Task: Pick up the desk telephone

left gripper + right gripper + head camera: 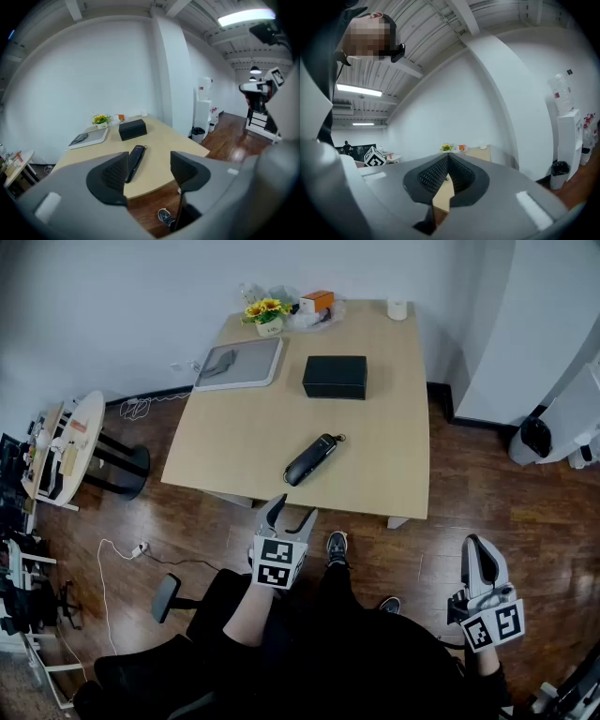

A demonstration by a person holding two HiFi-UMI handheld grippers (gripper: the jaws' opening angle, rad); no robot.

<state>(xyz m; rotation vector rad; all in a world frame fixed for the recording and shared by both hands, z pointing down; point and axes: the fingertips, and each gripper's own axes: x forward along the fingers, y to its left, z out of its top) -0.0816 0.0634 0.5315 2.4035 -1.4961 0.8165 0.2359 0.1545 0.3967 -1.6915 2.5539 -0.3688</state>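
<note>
A long black telephone handset (312,458) lies slantwise near the front edge of the light wooden table (234,451). Farther back stands a black box-shaped unit (335,377). My left gripper (292,512) hovers just off the table's front edge, short of the handset, open and empty. In the left gripper view the handset (136,159) shows between the spread jaws of the left gripper (149,171), with the black unit (132,129) behind it. My right gripper (475,554) hangs low over the floor at the right, away from the table. In its own view the right gripper (448,158) is shut on nothing.
At the table's back are a white tray (239,363) with a grey item, a flower pot (267,317), an orange box (319,301) and a white cup (398,308). A round side table (70,442) stands at the left, a black bin (536,435) at the right.
</note>
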